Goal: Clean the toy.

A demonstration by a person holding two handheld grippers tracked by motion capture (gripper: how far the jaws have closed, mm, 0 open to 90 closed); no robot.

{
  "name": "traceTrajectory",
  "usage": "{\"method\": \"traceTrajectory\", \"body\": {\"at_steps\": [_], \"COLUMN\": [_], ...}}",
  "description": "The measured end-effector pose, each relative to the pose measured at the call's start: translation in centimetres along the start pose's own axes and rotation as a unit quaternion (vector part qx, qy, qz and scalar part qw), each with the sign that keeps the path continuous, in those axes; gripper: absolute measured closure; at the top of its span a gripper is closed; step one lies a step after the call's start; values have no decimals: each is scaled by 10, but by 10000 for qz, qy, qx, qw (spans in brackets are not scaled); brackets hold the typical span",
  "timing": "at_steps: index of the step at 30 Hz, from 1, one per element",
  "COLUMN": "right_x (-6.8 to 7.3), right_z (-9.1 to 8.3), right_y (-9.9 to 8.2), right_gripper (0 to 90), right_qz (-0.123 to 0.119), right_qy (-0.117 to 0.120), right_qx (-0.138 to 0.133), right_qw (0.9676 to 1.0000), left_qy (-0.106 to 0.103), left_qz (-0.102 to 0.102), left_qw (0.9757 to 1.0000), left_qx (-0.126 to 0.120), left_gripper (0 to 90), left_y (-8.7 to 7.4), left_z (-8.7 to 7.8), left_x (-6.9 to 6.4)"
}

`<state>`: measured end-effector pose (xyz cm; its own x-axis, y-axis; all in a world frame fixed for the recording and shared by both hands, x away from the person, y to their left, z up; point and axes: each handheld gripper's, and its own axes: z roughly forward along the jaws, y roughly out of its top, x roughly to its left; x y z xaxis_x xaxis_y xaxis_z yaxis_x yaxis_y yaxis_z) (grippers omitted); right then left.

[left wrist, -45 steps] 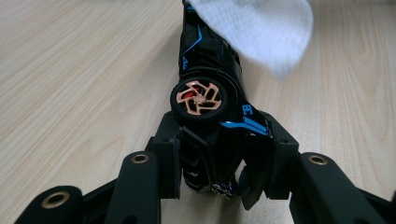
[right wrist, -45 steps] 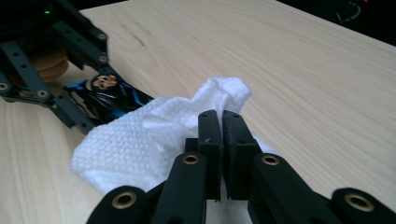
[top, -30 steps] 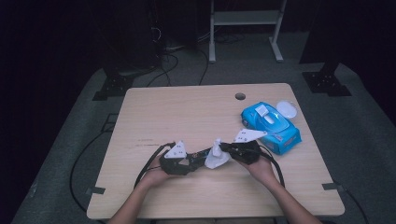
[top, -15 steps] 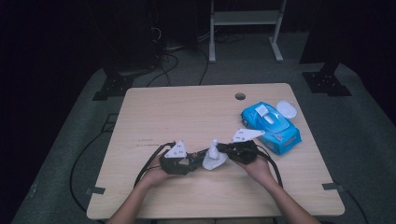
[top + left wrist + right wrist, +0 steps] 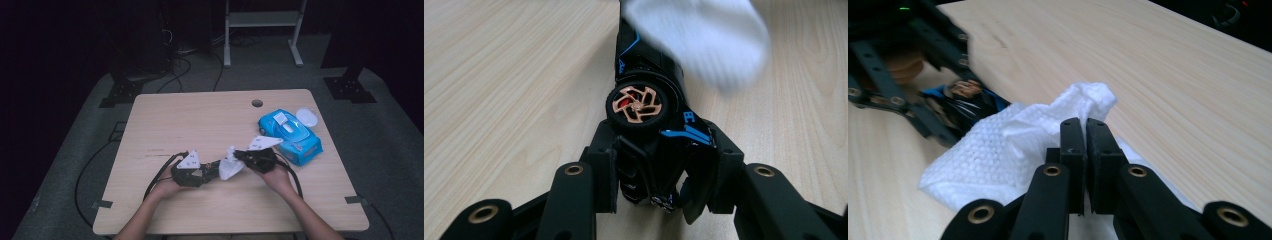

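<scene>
Pale wood grain covers the desk (image 5: 200, 120) in the high view, where two forearms come in from the bottom edge. The left gripper (image 5: 204, 172) sits just left of centre, low in the frame, and the right gripper (image 5: 240, 159) just right of it, with a crumpled white wipe (image 5: 230, 166) between them. A blue pack of wipes (image 5: 292, 136) lies toward the right edge of the desk, a white lid (image 5: 307, 118) just beyond it, and a small round hole (image 5: 257, 103) near the far edge. In the left gripper view, the jaws rise from the bottom and are clamped on a black toy car (image 5: 651, 125) with blue markings, one copper-spoked wheel (image 5: 637, 106) facing the camera at centre; the wipe (image 5: 709, 37), blurred, lies over the car at the upper right. In the right gripper view, the jaws stand pressed together at lower centre, pinching the wipe (image 5: 998, 150), which spreads to the left over the car (image 5: 965, 102); the left gripper's black linkage is at the upper left.
</scene>
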<state>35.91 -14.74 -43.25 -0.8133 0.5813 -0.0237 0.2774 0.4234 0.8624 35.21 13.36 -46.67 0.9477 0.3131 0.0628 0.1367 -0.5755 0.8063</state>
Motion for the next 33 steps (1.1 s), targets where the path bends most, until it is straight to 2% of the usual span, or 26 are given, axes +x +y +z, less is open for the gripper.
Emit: {"method": "traceTrajectory", "body": {"at_steps": [1,3,6,8,9,12,14,16,18,21,22,23,27,30,33], "right_x": [-7,-9,2,9,14,30,37,36,25,7,7,2,5,7,6], "right_z": [-7,-9,-3,3,8,24,30,31,26,15,15,13,15,16,16], "right_y": [-5,-7,-4,1,4,12,16,19,16,10,10,7,8,8,8], "right_gripper": [863,862,862,862,862,861,861,861,862,862,862,862,861,862,859], "right_qz": [142,160,40,2,-101,-198,-330,-362,-386,-63,-63,102,112,30,124], "right_qy": [-63,-113,-61,156,203,575,624,607,401,231,231,275,283,276,317], "right_qx": [-44,-41,-52,-62,-56,-85,-90,-46,26,28,28,22,10,-4,0], "right_qw": [9999,9998,10000,9999,9997,9981,9975,9975,9984,9997,9997,9996,9995,9996,9994], "left_qy": [-5,-11,-16,-12,-19,-7,21,30,51,57,57,68,181,142,134], "left_qz": [8,3,7,9,0,11,0,-15,-22,-30,-30,-28,-80,-216,-133], "left_qw": [10000,10000,10000,10000,10000,10000,10000,10000,10000,10000,10000,10000,9997,9996,9998], "left_qx": [17,12,11,-10,-21,3,-1,2,-13,-47,-47,-38,110,77,78], "left_gripper": [575,575,574,574,574,574,574,575,575,575,574,574,552,538,558], "left_y": [0,0,0,0,-1,0,-1,-2,-2,-2,-2,-1,-2,-3,-3], "left_z": [0,0,0,1,1,0,-1,-2,-2,0,0,1,1,0,1], "left_x": [0,1,2,2,2,2,3,4,5,7,7,7,8,9,8]}}
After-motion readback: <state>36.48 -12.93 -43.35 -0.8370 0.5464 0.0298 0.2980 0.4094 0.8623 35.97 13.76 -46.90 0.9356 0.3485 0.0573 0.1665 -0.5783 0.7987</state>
